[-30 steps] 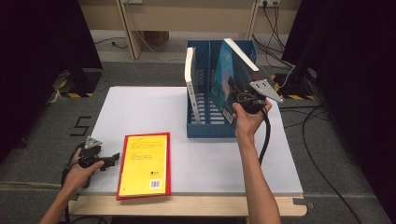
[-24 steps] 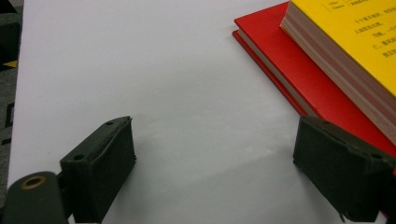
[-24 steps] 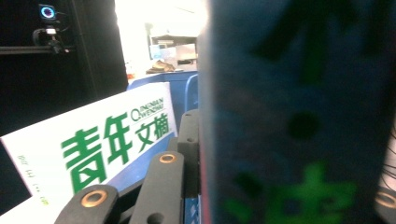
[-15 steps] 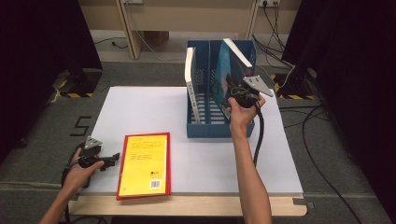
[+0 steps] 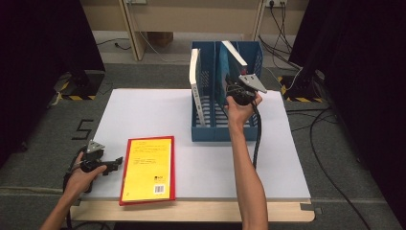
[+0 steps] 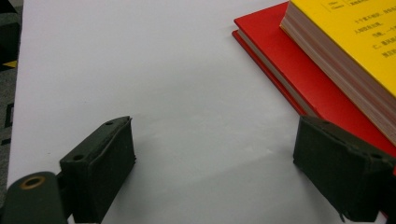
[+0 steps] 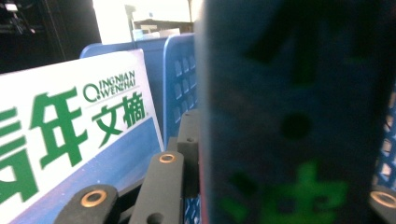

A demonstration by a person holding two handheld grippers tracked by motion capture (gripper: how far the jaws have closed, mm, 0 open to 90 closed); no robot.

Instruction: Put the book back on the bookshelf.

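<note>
While we look down from the high view, the right tool [image 5: 239, 91] is clamped on a dark teal book [image 5: 224, 76] that leans tilted in the right compartment of the blue file rack [image 5: 225, 132]. In the right gripper view that book [image 7: 289, 116] fills the space between the jaws as a dark cover with green characters, blurred by closeness. A second book with a white spine [image 5: 195, 86] stands near upright in the rack's left compartment; the right gripper view shows its white and blue cover [image 7: 70, 140] with green lettering.

We see the rack standing toward the far side of the white desk [image 5: 153, 115], its right wall near the desk's right edge. Between the rack and the near edge the desk surface lies open, and so does the broad stretch left of the rack.

At the near left corner our left tool [image 5: 107, 164] rests low with its jaws apart and nothing between them, just beside a yellow book [image 5: 148, 165] that lies flat on a red book [image 6: 299, 65]. This pair sits close to the desk's near edge, well apart from the rack.
</note>
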